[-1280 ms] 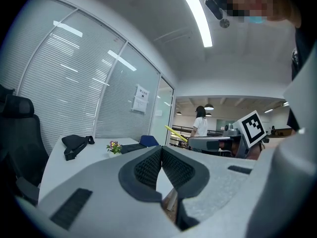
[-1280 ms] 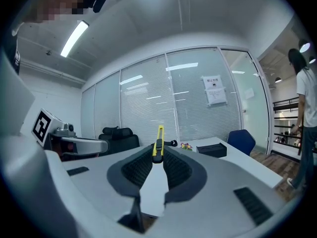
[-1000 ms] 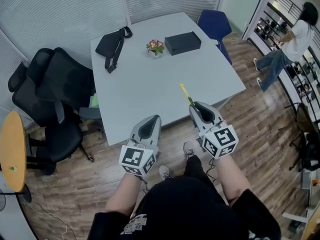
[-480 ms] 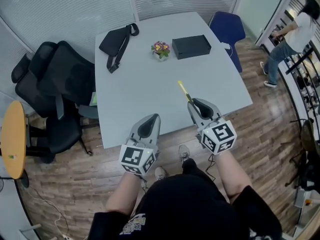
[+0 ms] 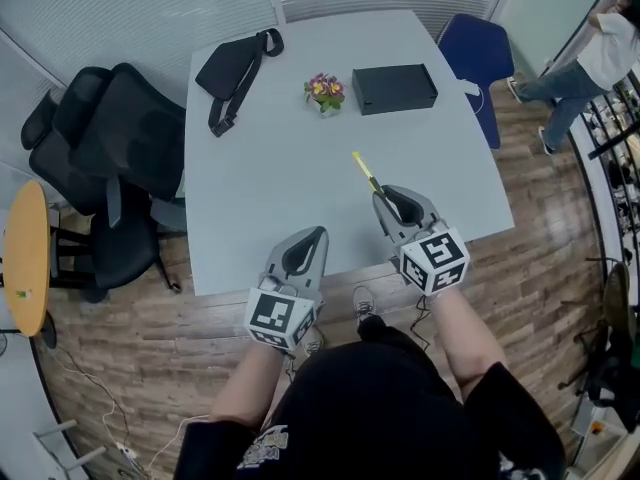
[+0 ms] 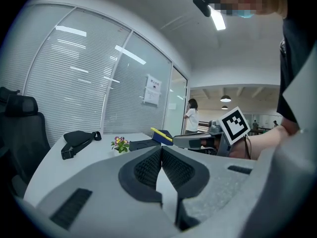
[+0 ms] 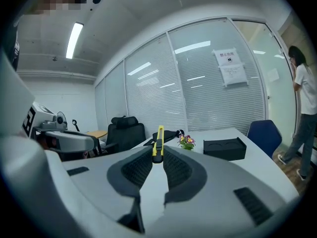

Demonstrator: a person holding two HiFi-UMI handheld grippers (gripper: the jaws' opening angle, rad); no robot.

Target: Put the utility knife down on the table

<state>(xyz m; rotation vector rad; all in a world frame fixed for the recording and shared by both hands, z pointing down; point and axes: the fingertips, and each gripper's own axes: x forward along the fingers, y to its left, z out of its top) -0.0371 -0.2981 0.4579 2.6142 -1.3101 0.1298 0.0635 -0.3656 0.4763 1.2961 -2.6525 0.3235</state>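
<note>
Vs 1 s ago, both grippers have come fwd. The right gripper [image 5: 384, 196] is now past the near edge of the table [image 5: 260, 178], and the left gripper [image 5: 318, 234] is at that edge. So we judge this as the approach to set-down, w/ release not yet done.

The right jaws are clamped on the rear end of the utility knife [image 5: 364, 171], which is in the air over bare table, well short of the flowers [image 5: 323, 92] and black box [image 5: 394, 88]. The left jaws are closed together w/ nothing between them.

The knife [image 7: 158, 143] has a slim yellow body w/ a black strip. It sticks straight out fwd of the jaws. We can't tell if the blade is out.
</note>
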